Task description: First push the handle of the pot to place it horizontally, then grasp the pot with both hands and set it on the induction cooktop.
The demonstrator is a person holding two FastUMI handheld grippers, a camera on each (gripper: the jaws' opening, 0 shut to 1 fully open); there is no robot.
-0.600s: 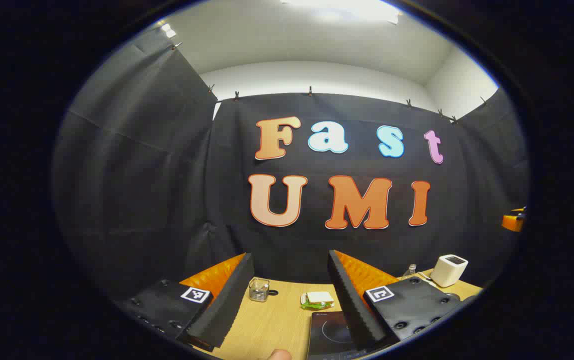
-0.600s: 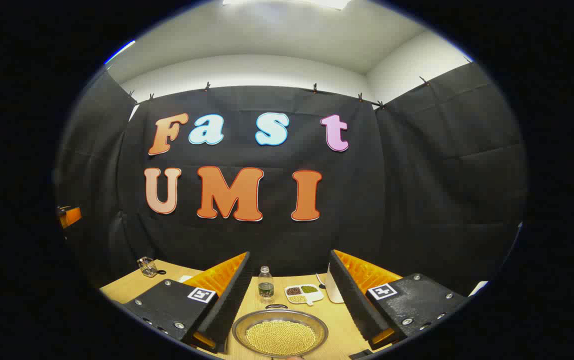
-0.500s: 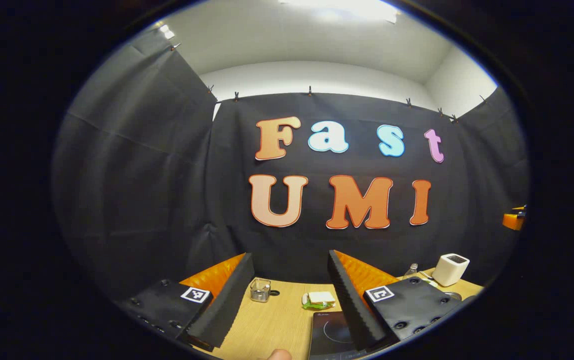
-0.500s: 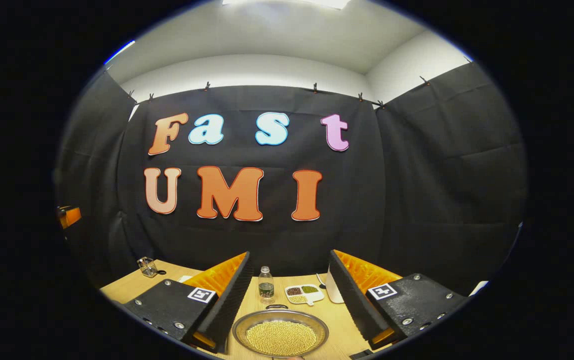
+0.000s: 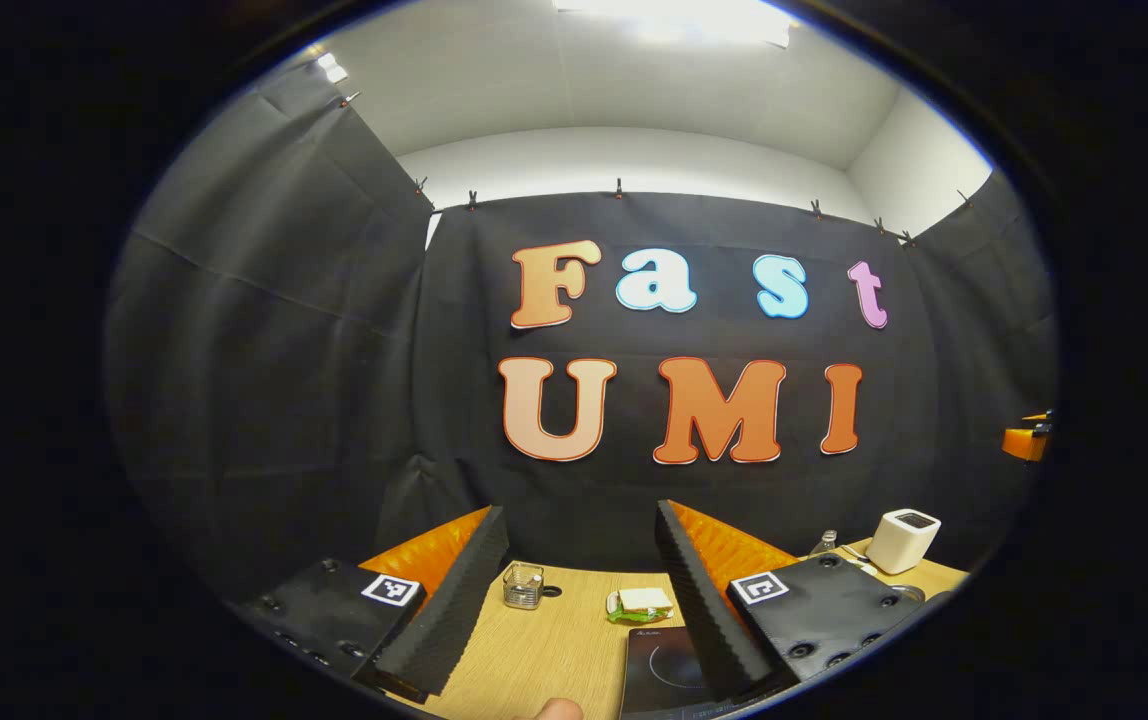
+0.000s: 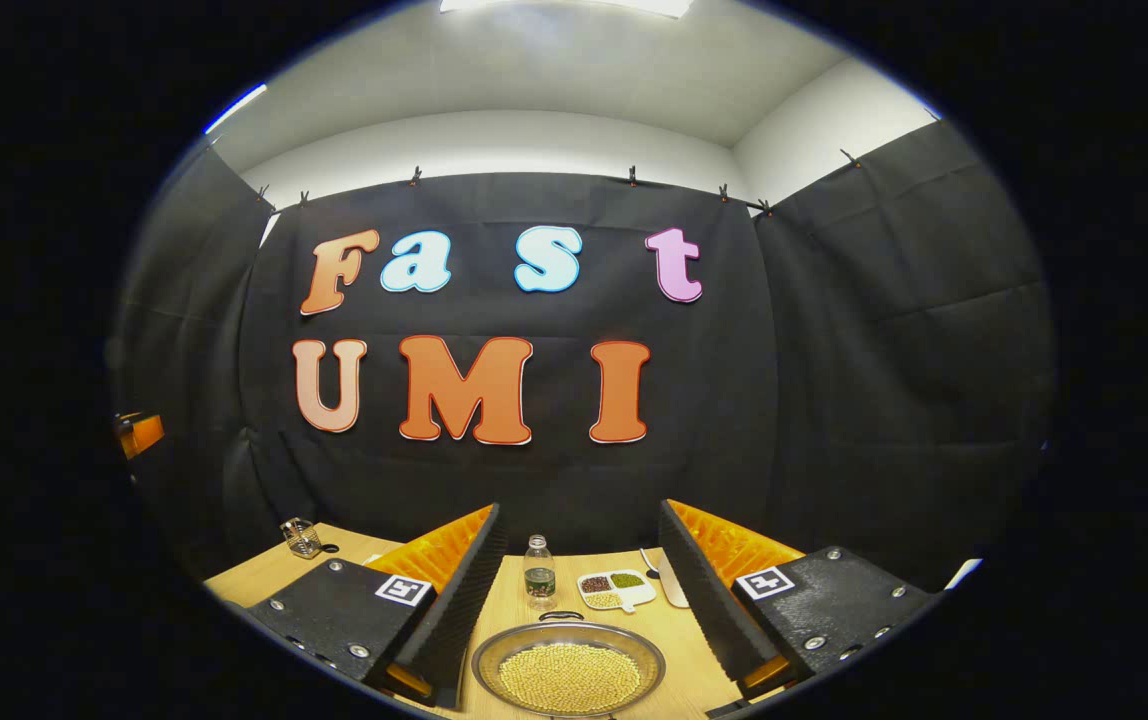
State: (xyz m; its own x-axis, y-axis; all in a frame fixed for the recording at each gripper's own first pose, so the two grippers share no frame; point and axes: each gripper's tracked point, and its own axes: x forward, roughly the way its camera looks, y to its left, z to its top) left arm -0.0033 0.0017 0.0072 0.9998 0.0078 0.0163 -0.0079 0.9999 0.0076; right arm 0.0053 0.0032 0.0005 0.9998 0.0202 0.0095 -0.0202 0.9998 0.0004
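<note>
On the wooden table: everything below stood or hung above it.
Pot [image 6: 568, 676]: a shallow metal pan full of small yellow beans sat low in the right gripper view, between that gripper's two fingers but touched by neither.
Pot handle [image 6: 561, 616]: a thin loop at the pan's far rim; whether it stood up or lay flat I could not tell.
Right gripper [image 6: 579, 580]: jaws spread wide, holding nothing, hanging above the table.
Induction cooktop [image 5: 659, 668]: a dark flat slab with a faint ring, low in the left gripper view, partly behind that gripper's right-hand finger.
Left gripper [image 5: 579, 585]: jaws wide apart, empty, above the table [image 5: 544, 645].
Fingertip [image 5: 559, 709]: a person's fingertip showed at the bottom edge of the left gripper view.
Behind the pot: a small water bottle [image 6: 538, 573], and just beside it a white divided dish [image 6: 617, 589] of dark, green and pale grains.
Further off: a clear glass holder [image 5: 523, 586], a sandwich [image 5: 645, 603] on green wrapping, and a white boxy appliance [image 5: 902, 541] near the table's far right.
</note>
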